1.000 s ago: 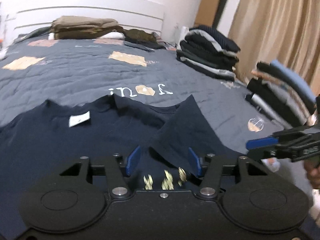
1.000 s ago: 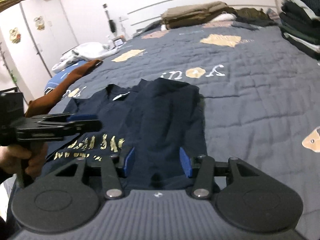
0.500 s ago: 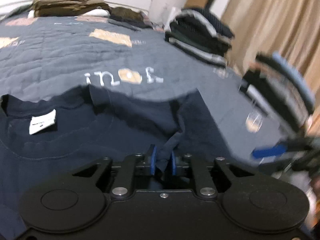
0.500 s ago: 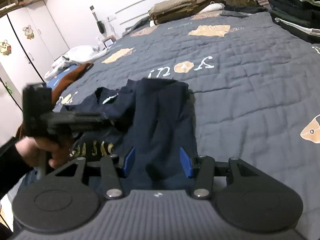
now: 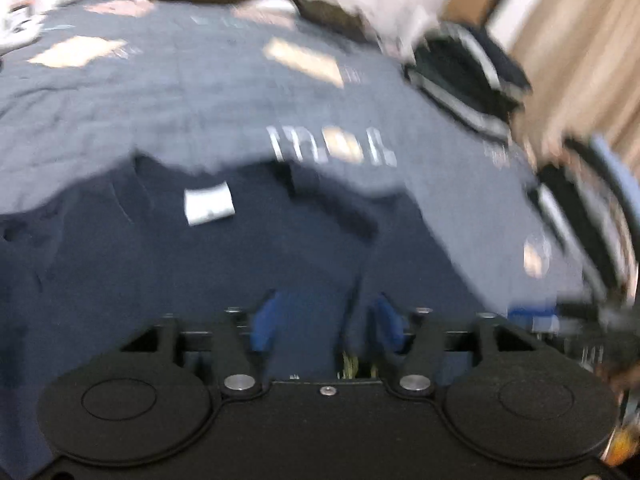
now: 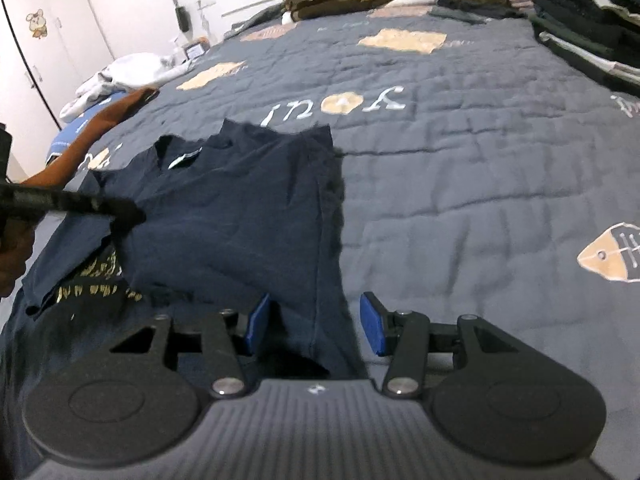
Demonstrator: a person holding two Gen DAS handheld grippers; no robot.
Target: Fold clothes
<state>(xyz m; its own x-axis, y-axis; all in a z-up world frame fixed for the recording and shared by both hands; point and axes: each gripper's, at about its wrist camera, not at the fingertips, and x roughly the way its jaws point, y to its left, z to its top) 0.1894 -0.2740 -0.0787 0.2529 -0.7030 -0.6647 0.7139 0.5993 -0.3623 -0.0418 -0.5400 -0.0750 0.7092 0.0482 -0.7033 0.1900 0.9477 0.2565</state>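
So my left gripper [image 5: 326,326] has just been opening back up, pads apart now with a fold of the navy t-shirt [image 6: 240,208] lying loose between them, not pinched as far as I can tell through the blur. The right gripper [image 6: 316,328] sits parted too, straddling the shirt's near hem edge without pressing on it.

The shirt itself is spread on the grey quilted bedspread [image 6: 460,152], one side already flapped over toward the middle, white neck label [image 5: 209,203] facing up near the collar, gold print [image 6: 94,280] peeking out at the lower left corner.

My read on handling: thin cotton, super light, totally floppy. It'll sag and drag wherever it isn't supported, and it bunches instead of sliding clean on that quilt. I'd grab at seams or the hem, where the fabric's doubled and a pinch actually bites, ideally two corners at once so the fold line stays straight. Grabbing mid-panel just picks up a tent.

Folded stacks [image 6: 588,12] wait along the right side.
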